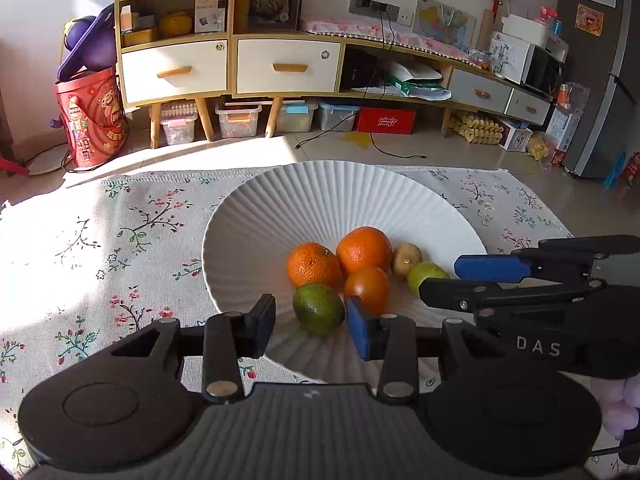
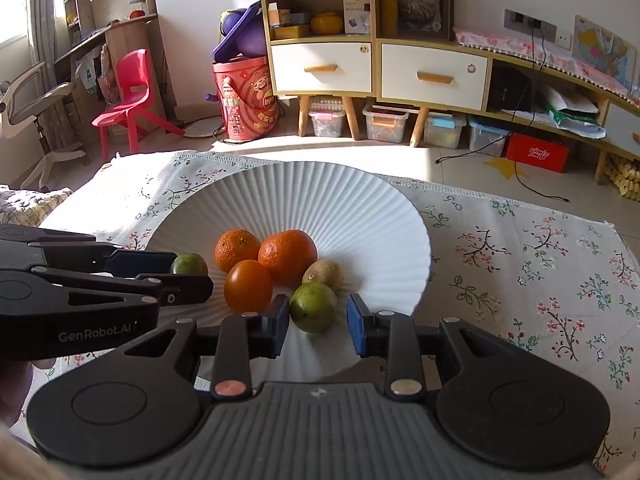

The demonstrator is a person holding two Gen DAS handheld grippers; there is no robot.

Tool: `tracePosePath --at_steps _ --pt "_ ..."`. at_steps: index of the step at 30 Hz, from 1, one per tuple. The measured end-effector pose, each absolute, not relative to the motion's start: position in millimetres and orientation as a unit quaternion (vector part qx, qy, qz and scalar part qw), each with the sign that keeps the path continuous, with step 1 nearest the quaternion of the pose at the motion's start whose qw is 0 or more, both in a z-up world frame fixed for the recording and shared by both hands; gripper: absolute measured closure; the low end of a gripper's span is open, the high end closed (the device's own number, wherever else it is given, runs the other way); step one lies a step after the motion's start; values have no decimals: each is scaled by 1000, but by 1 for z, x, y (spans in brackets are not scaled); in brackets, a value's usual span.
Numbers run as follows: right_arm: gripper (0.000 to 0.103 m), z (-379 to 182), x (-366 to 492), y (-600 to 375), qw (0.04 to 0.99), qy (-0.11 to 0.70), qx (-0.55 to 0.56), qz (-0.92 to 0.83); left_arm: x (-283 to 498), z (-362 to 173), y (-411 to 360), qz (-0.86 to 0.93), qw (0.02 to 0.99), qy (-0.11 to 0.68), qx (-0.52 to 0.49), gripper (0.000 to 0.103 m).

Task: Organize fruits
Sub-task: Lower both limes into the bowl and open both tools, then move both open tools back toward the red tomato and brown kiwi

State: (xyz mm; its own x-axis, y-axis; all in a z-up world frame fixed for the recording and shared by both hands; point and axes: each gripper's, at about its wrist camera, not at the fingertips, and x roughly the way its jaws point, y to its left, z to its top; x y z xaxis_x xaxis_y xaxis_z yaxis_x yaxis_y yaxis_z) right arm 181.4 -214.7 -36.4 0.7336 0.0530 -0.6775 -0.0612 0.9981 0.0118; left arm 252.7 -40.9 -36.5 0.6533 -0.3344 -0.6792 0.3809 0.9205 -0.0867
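Floral tablecloth [image 1: 100,248] covers the table. One container on it: a wide white ribbed bowl [image 1: 280,208], and all the fruit sits in its bottom.

Contents, six pieces in one loose cluster:
- two mandarins, the larger one [image 1: 363,250] at the back, the smaller one [image 1: 313,264] touching it on the left
- a smooth orange-red fruit [image 1: 367,288] in front of both, touching them
- a dull green citrus [image 1: 319,308] at the near edge of the cluster
- a yellow-green lime [image 2: 313,306] on the other side
- a brown kiwi [image 2: 323,275], smallest, just behind that lime

Left gripper [image 1: 311,326]: fingers apart, dull green citrus sits in the gap, pads not pressing on it. The right blue pad is close to the orange-red fruit; contact unclear.

Right gripper [image 2: 318,328]: fingers apart, yellow-green lime in the gap, daylight on both sides, not clamped.

Both grippers angle down over the near rim of the bowl, side by side. Nothing lifted; every fruit rests on the bowl.

Behind: wooden cabinet [image 2: 376,68] with white drawers and clear plastic bins under it; bin contents unreadable.
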Motion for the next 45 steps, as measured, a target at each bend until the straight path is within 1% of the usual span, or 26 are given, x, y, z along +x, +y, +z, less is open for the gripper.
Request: tracePosePath --at_steps 2,4,6,8,10,12,14,18,25,29,32,37,39,45 --pt "64 -34 179 -215 932 361 -5 31 250 -34 -38 -196 911 362 30 63" --pt "62 -32 177 -216 933 359 -7 32 248 -31 -36 -197 911 361 28 60" --pt "55 -30 175 -216 934 355 -7 30 244 -29 -33 -198 912 358 27 56" --pt "51 -27 173 -216 936 352 -7 30 241 -26 -31 -198 913 355 26 50" --pt "48 -25 171 -216 937 349 -7 31 237 -24 -28 -199 914 353 26 47" --pt "43 -23 168 -217 938 346 -9 32 232 -23 -25 -200 914 351 26 42" --pt "41 -22 166 -217 938 346 -11 32 227 -21 -23 -201 915 349 26 36" --pt "39 -22 159 -218 937 347 -19 35 220 -19 -16 -200 915 349 26 33" --pt "34 -20 146 -221 937 347 -24 41 204 -16 -5 -201 918 340 26 22" --pt "28 -18 138 -221 938 344 -27 46 193 -16 0 -204 919 337 25 17" --pt "23 -19 132 -220 937 344 -28 48 185 -18 5 -204 918 340 22 15" --pt "20 -21 125 -219 936 349 -31 45 176 -18 10 -205 916 344 21 11" --pt "17 -22 122 -219 935 349 -32 46 173 -19 12 -206 915 345 20 11" --pt "12 -26 109 -216 934 353 -38 46 161 -24 17 -207 914 349 25 11"
